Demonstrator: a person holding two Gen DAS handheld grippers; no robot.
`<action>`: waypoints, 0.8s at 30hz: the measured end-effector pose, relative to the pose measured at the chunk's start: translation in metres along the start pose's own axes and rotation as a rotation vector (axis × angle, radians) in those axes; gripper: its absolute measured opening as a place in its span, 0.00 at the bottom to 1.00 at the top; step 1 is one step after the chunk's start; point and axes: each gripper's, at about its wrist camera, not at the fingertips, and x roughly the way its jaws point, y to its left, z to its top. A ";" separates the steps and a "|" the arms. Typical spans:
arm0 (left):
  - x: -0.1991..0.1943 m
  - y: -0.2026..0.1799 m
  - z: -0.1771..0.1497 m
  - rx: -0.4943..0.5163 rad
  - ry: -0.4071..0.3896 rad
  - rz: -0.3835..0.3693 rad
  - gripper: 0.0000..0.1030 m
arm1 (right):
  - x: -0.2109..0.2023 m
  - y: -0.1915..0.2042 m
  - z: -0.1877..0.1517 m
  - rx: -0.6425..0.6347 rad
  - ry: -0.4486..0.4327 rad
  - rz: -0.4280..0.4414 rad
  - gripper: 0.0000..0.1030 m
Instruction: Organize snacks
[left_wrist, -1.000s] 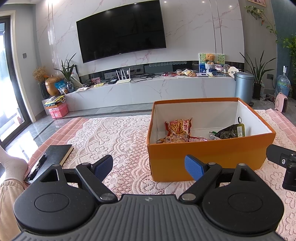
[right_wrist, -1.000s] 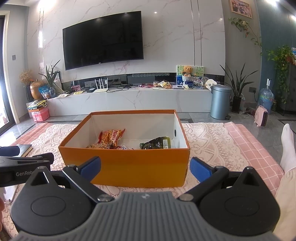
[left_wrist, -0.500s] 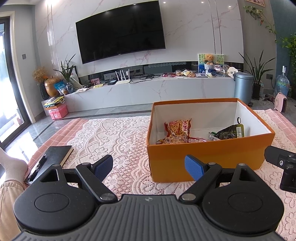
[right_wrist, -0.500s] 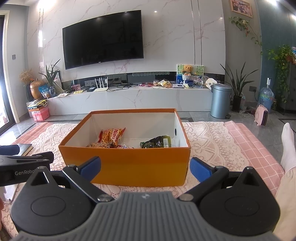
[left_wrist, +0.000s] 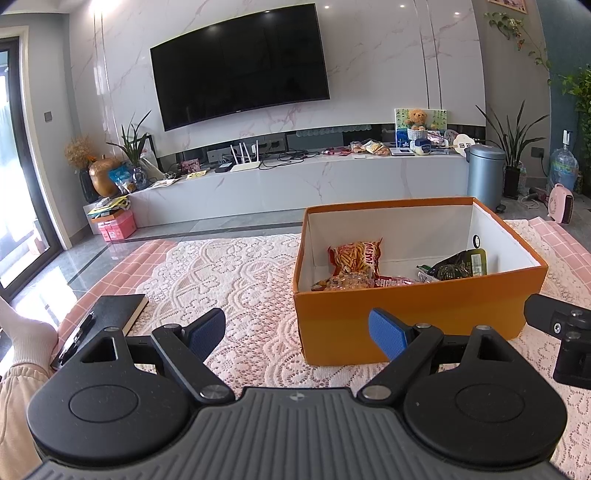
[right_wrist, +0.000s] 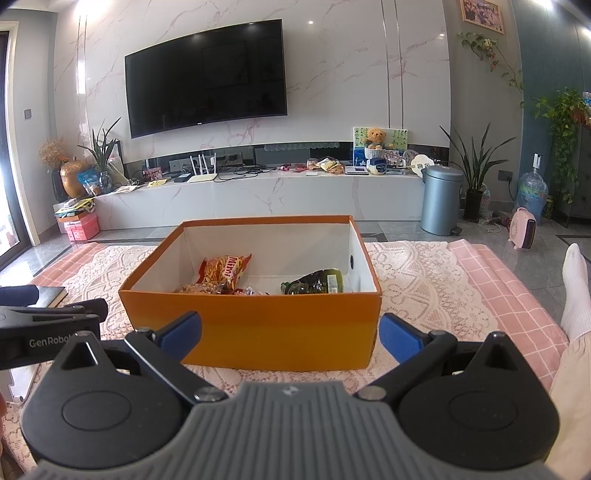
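While snack packets (right_wrist: 225, 271) lie inside orange box (right_wrist: 266, 332) at frame centre, dead ahead of right claw (right_wrist: 290, 332); sits right of left claw (left_wrist: 297, 330), so right nearer; both claws spread wide, empty; box long axis across frame

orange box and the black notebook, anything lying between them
Nothing; in the left wrist view only bare lace cloth lies between the orange box and the black notebook.
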 end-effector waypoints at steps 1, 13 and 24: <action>0.000 0.000 0.000 -0.001 0.001 -0.001 0.99 | 0.000 0.000 0.000 0.000 0.001 0.000 0.96; -0.003 0.002 0.003 0.002 -0.008 0.000 0.99 | 0.000 0.002 -0.001 0.003 0.003 -0.003 0.96; -0.009 0.006 0.003 0.006 -0.027 -0.004 0.99 | -0.003 0.003 0.000 -0.003 0.004 0.000 0.96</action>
